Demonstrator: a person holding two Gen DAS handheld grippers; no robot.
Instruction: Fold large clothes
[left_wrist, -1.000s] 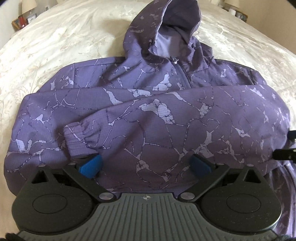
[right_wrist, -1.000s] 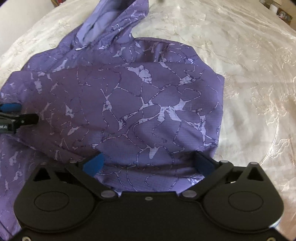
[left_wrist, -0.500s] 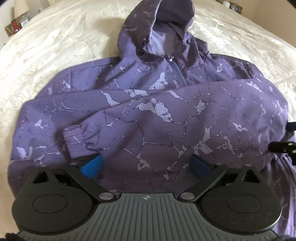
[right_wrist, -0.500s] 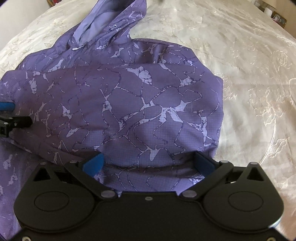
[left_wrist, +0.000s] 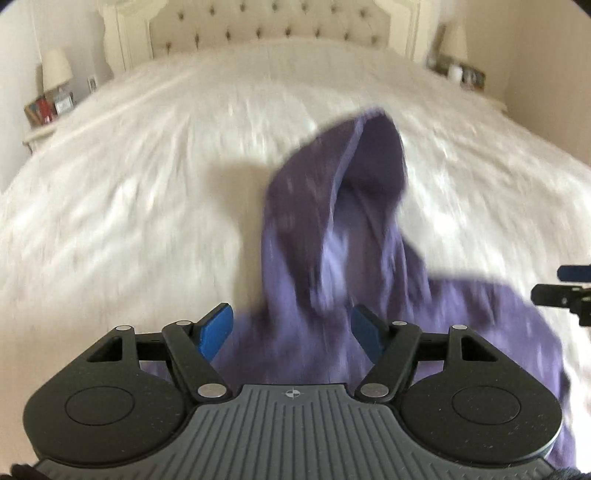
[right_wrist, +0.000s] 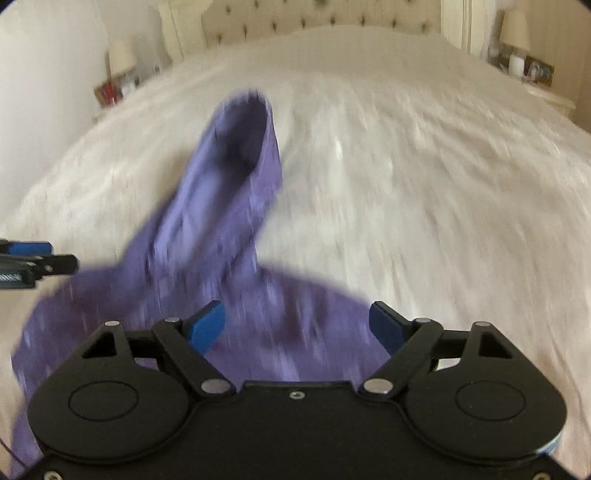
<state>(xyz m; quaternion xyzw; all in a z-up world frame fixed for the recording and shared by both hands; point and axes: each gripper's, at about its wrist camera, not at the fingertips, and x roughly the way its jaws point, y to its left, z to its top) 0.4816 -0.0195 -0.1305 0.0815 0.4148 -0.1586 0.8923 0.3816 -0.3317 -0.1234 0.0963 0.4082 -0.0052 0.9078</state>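
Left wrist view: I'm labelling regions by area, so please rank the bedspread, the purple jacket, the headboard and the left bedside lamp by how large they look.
1. bedspread
2. purple jacket
3. headboard
4. left bedside lamp

The jacket lies much nearer the camera than the headboard, so that pair's ranking says nothing of true size.

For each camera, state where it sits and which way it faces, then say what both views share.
Left wrist: sits on the left gripper, looking along its blue fingers over the purple jacket up the bed toward the headboard; the right gripper's tip shows at the right edge.
Right wrist: sits on the right gripper, facing the same way; the left gripper's tip shows at the left edge.
Shared: jacket, bed, headboard, heavy motion blur.
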